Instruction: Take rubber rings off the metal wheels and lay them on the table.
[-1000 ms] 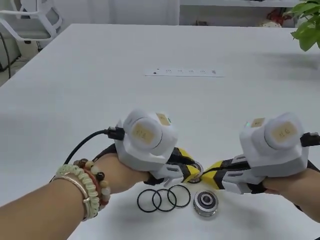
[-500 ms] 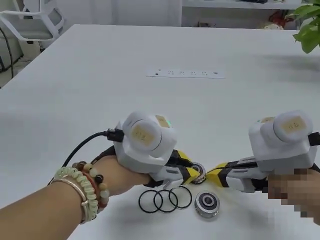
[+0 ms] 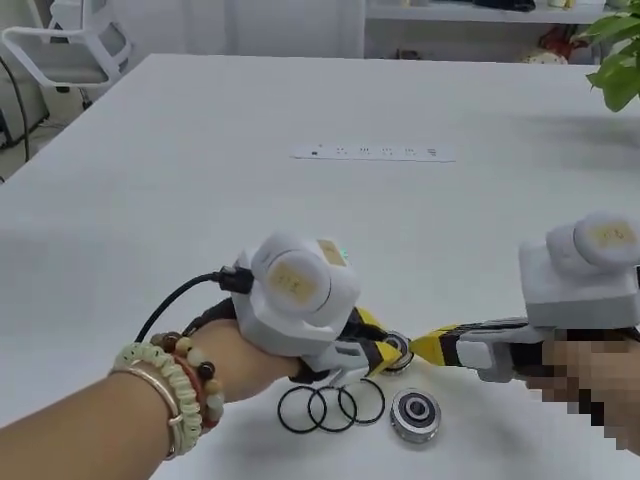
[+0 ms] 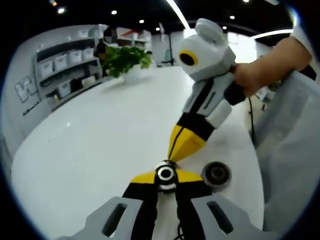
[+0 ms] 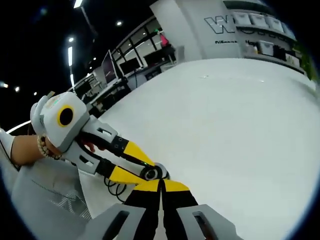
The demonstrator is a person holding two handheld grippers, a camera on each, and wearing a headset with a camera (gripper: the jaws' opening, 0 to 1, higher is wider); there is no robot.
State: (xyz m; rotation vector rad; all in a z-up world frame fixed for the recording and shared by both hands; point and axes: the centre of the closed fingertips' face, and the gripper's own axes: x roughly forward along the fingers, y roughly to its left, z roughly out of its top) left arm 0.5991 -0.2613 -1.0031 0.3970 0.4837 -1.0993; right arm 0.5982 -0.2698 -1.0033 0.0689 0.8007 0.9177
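Note:
My left gripper (image 3: 384,352) is shut on a small metal wheel (image 3: 397,346), holding it just above the white table; in the left gripper view the wheel (image 4: 166,174) sits between the yellow jaw tips. My right gripper (image 3: 418,347) is shut, its tips touching the wheel's rim (image 5: 151,172); whether they pinch a rubber ring I cannot tell. Three black rubber rings (image 3: 330,405) lie overlapping on the table below the left gripper. A second metal wheel (image 3: 414,415) lies flat beside them.
A white power strip (image 3: 372,153) lies flat in the middle of the table (image 3: 300,220). A green plant (image 3: 620,60) stands at the far right and a chair (image 3: 70,45) beyond the far left corner.
The right gripper's body has swung out to the right while its tips stay at the wheel. The left gripper, rings and second wheel keep their places; the head camera has shifted slightly.

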